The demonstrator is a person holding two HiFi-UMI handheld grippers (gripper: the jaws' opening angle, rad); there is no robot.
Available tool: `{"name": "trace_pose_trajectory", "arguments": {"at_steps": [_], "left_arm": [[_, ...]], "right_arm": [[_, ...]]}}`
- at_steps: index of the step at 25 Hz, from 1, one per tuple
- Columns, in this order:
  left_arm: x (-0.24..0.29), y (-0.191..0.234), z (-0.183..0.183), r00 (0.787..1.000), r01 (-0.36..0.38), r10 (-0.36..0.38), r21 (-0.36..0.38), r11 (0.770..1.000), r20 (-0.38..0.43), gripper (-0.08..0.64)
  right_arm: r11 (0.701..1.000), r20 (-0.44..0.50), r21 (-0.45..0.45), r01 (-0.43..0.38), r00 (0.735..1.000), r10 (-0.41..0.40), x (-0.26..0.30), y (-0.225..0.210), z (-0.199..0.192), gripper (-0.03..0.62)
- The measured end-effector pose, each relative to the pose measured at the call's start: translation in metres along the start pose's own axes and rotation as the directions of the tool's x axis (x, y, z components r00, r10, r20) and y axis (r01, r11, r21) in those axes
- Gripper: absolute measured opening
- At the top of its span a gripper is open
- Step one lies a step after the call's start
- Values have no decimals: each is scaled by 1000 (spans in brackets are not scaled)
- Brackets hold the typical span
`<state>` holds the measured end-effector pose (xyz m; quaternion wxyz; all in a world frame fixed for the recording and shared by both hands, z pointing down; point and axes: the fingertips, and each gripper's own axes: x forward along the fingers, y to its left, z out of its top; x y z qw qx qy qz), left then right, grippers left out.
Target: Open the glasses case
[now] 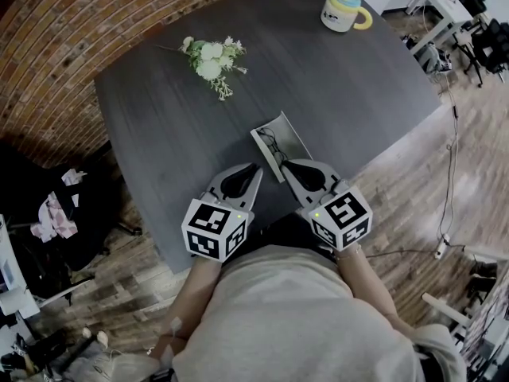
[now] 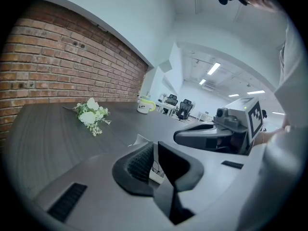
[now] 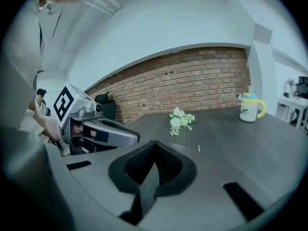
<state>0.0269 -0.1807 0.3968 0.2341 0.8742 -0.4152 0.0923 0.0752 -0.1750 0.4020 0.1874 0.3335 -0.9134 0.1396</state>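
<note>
At the near edge of the dark table [image 1: 159,142], the glasses case [image 1: 284,128] lies between your two grippers, its lid tipped up and dark-framed glasses showing inside. Your left gripper [image 1: 254,171] has its jaws almost together with the case's pale near edge between them. That reads as a pinch anchoring the base, so the case cannot skid toward you while the lid swings. Your right gripper [image 1: 292,167] is clenched on nothing, jaws fully together, its tip just beside the case on the other side. Closed jaws make one firm point, better suited to nudging a lid up than to grasping it. Both grippers slope down from your waist and sit close together, since the case lies so near the table's edge. A spray of white flowers [image 1: 211,58] and a yellow-handled mug [image 1: 344,10] stand well apart, farther up the table. Judged from the raised lid, the opening looks done or nearly so
</note>
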Motion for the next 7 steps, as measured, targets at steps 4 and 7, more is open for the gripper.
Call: {"name": "trace_pose_trajectory", "arguments": {"at_steps": [4, 7], "left_arm": [[-1, 0, -2, 1000, 5, -5, 0, 1000, -2, 44], [-1, -1, -3, 1000, 8, -8, -1, 1000, -4, 44]], "right_arm": [[1000, -9, -2, 4, 1000, -4, 1, 1, -3, 6], [1000, -10, -1, 6, 1000, -6, 0, 0, -5, 6]]}}
